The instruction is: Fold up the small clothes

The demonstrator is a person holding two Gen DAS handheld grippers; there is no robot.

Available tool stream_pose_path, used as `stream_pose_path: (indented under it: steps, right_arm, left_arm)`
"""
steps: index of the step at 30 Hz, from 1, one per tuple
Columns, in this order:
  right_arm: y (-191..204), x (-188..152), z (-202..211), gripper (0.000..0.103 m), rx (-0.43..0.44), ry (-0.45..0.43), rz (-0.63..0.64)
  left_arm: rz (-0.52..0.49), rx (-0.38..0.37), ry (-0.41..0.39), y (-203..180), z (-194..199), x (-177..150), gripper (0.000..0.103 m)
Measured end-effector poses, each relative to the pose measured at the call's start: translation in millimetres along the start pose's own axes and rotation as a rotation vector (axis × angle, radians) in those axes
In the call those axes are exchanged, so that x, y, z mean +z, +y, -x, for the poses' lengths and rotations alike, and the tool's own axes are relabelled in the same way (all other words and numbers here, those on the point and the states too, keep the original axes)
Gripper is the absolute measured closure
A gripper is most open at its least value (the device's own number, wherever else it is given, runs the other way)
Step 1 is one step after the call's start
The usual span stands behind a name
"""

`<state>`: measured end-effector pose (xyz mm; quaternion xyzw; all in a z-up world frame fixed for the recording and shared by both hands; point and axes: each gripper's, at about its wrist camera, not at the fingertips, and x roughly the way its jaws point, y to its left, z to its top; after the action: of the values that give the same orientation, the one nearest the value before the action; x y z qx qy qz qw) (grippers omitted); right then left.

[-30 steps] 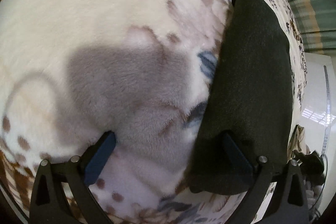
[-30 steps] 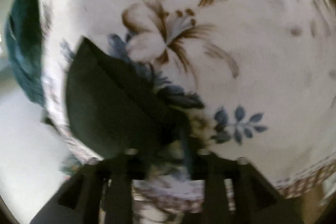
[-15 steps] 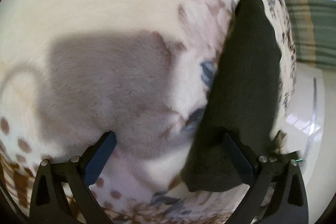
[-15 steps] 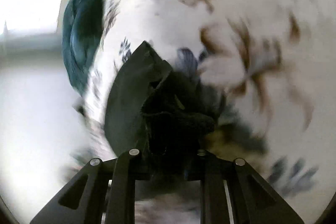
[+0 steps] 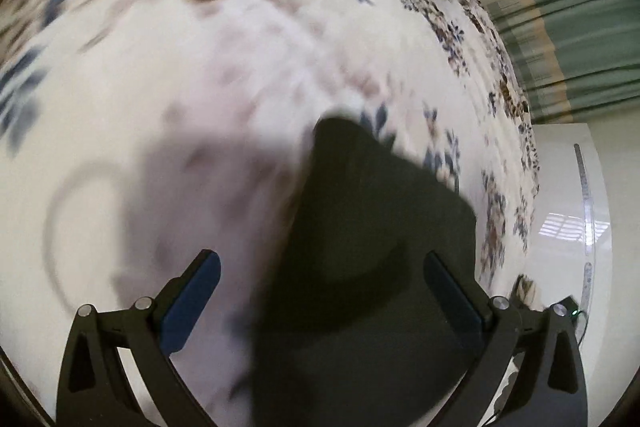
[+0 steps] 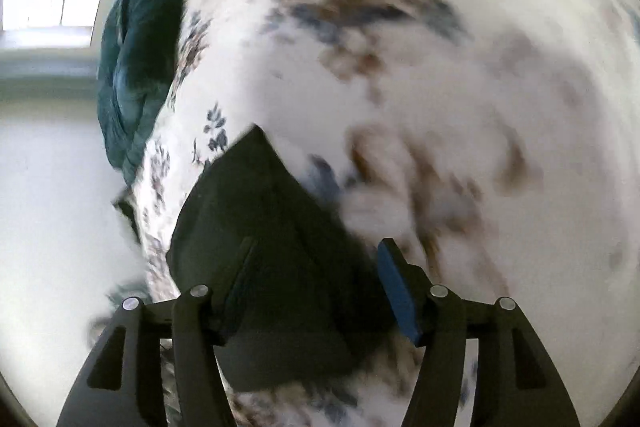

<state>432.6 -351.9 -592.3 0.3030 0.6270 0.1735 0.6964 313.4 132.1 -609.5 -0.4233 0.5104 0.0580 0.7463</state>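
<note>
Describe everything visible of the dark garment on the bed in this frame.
The dark garment is a small black or very dark green piece of matte, knit-looking cloth. It lies on the floral blanket near the bed's edge, folded over on itself, with a layered flap and one corner pointing away from the cameras. Motion blur hides finer detail. Both grippers are open: the left gripper straddles its near end, and the right gripper also has the cloth between its fingers; whether either touches it is unclear.

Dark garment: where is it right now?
The dark garment lies on the floral blanket near its edge, lower centre-right in the left wrist view, between the open left gripper fingers.
</note>
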Motion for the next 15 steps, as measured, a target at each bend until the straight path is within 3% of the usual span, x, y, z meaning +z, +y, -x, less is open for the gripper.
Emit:
stream_pose_path:
  steps: [2,3,4,5,7,9,10,11,13,15]
  right_arm:
    - [31.2,30.1,-17.6,0.040,0.008,0.022,0.115]
    - [44.8,45.1,-35.7,0.040,0.009,0.059,0.161]
    - [54.8,60.9,-59.2,0.040,0.002,0.093,0.176]
    - [59.6,70.7,-77.2,0.040,-0.006,0.121,0.177]
    - [69.4,90.1,-120.3,0.040,0.009,0.214,0.159]
    - [63.1,86.8,-137.1,0.040,0.012,0.252,0.148]
    - [67.5,85.8,-142.0,0.050,0.047,0.259,0.170]
    - [77.4,89.4,-145.7,0.098,0.050,0.253,0.207]
    - [92.7,90.4,-147.7,0.098,-0.024,0.222,0.282]
    - [100.2,100.0,-133.5,0.099,-0.108,0.111,0.310]
  left_arm:
    - [-0.006,-0.023,0.008,-6.2,-15.8,15.0,0.004]
    - [-0.009,-0.019,0.015,-9.4,-24.7,21.5,0.023]
    - [-0.015,-0.023,0.017,-14.0,-31.5,25.6,0.063]
    - [-0.014,-0.034,0.029,-15.2,-36.4,28.5,0.070]
    - [-0.008,-0.029,0.022,-16.8,-37.9,31.5,0.077]
    - [-0.001,-0.033,0.018,-14.6,-31.7,29.2,0.078]
    - [0.007,-0.040,0.016,-12.1,-30.0,28.7,0.080]
    - [0.012,-0.046,0.018,-10.3,-29.7,29.7,0.080]
    - [0.025,-0.061,0.026,-4.0,-32.7,34.9,0.082]
    - [0.053,-0.095,0.054,4.4,-41.7,40.1,0.082]
